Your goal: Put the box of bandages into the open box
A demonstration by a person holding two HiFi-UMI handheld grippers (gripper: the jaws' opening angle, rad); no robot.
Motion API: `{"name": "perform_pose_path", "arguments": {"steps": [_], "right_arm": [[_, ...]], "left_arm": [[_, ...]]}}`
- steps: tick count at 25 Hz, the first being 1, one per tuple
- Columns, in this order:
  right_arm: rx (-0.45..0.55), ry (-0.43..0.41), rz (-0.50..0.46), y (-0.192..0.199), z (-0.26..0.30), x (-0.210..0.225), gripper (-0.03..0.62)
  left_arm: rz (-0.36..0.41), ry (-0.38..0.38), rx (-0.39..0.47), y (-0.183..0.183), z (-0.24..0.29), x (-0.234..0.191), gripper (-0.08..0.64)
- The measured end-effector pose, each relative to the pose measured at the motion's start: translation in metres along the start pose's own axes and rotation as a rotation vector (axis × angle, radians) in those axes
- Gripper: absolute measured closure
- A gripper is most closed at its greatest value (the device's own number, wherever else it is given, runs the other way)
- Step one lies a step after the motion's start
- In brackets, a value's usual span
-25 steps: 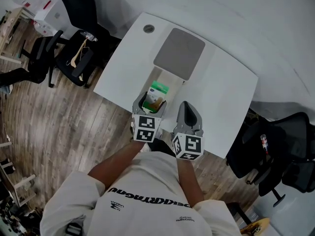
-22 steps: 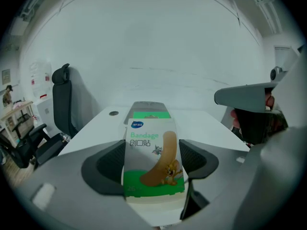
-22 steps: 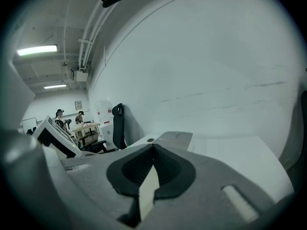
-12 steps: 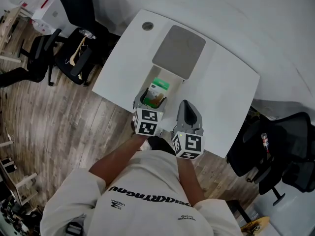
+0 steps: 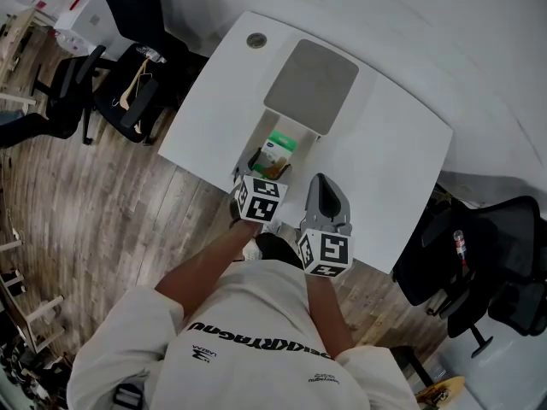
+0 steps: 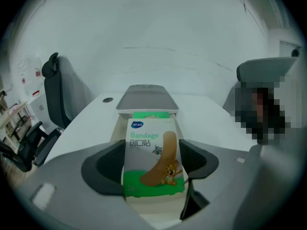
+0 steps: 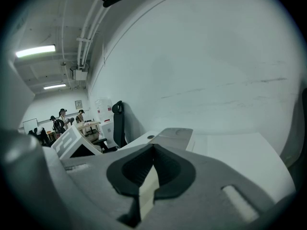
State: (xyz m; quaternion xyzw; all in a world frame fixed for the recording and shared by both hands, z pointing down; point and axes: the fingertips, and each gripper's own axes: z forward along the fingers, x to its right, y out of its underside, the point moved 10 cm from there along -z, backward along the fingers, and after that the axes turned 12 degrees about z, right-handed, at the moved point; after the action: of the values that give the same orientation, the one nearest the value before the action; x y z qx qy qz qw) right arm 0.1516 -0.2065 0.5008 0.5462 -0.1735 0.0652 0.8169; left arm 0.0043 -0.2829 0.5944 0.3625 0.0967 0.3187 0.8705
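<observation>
A green and white box of bandages (image 6: 152, 160) stands upright between the jaws of my left gripper (image 6: 152, 169), whose pads press on its two sides. In the head view the box of bandages (image 5: 279, 146) hangs over the near end of the open white box (image 5: 275, 123), with my left gripper (image 5: 261, 171) just behind it. The open box's grey lid (image 5: 313, 85) lies flat on its far side, and shows as a grey lid (image 6: 146, 97) straight ahead. My right gripper (image 5: 326, 196) rests to the right with nothing in it, jaws together (image 7: 153, 152).
The white table (image 5: 389, 161) carries a round cable hole (image 5: 255, 39) at its far left corner. Black office chairs stand on the wooden floor at the left (image 5: 128, 92) and right (image 5: 479, 263). Beyond the table is a pale wall.
My left gripper has moved a little forward and tipped up with the box of bandages, further over the open box. The right gripper has stayed where it was.
</observation>
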Motion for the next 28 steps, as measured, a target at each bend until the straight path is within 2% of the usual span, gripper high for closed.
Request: {"name": "perform_pose_path", "arguments": {"steps": [28], "right_arm": [[-0.01, 0.002, 0.013, 0.0, 0.002, 0.013, 0.592]], "left_arm": [[-0.006, 0.018, -0.132, 0.012, 0.055, -0.001, 0.198]]}}
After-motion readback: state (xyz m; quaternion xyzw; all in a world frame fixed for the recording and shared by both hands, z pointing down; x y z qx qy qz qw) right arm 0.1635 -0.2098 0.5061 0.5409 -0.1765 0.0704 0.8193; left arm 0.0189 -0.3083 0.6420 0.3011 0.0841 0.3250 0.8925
